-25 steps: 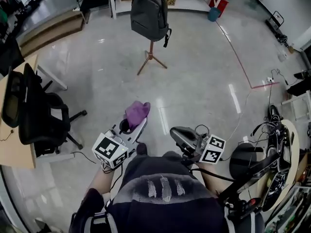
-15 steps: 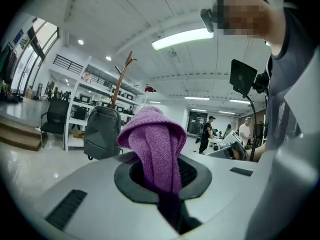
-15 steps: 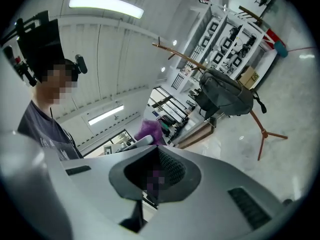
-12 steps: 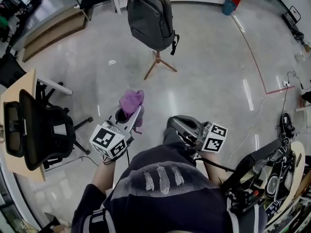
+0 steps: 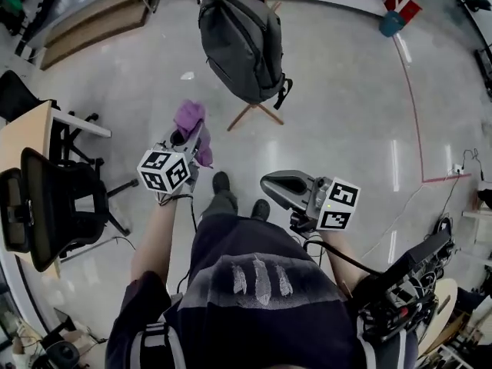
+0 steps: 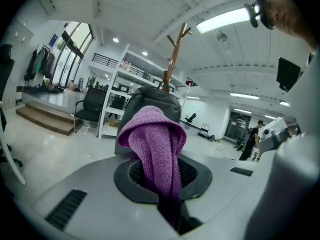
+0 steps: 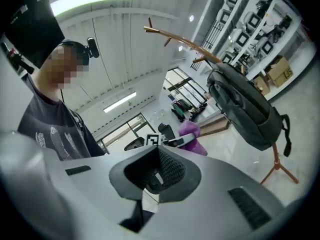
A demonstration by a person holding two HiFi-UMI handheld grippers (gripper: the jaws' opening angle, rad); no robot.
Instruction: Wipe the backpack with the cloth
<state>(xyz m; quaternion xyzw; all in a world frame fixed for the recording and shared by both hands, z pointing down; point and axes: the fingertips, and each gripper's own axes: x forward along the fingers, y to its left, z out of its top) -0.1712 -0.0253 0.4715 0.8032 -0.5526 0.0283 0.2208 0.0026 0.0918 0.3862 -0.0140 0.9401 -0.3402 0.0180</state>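
Dark shirt (image 5: 231, 237), pale print
Short sleeves, three pale strokes on the chest (rather smeared); the left tongs (image 5: 187, 135) and right tongs (image 5: 269, 184) are grey, each with a black-and-white marker cube.

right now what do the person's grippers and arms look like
The left gripper and the right gripper are both smooth grey shells with dark mesh-textured pads inside the jaws. Each carries a white marker cube printed with black squares. A thin black cable runs from the right one. The person wears a dark short-sleeved T-shirt with a pale print.
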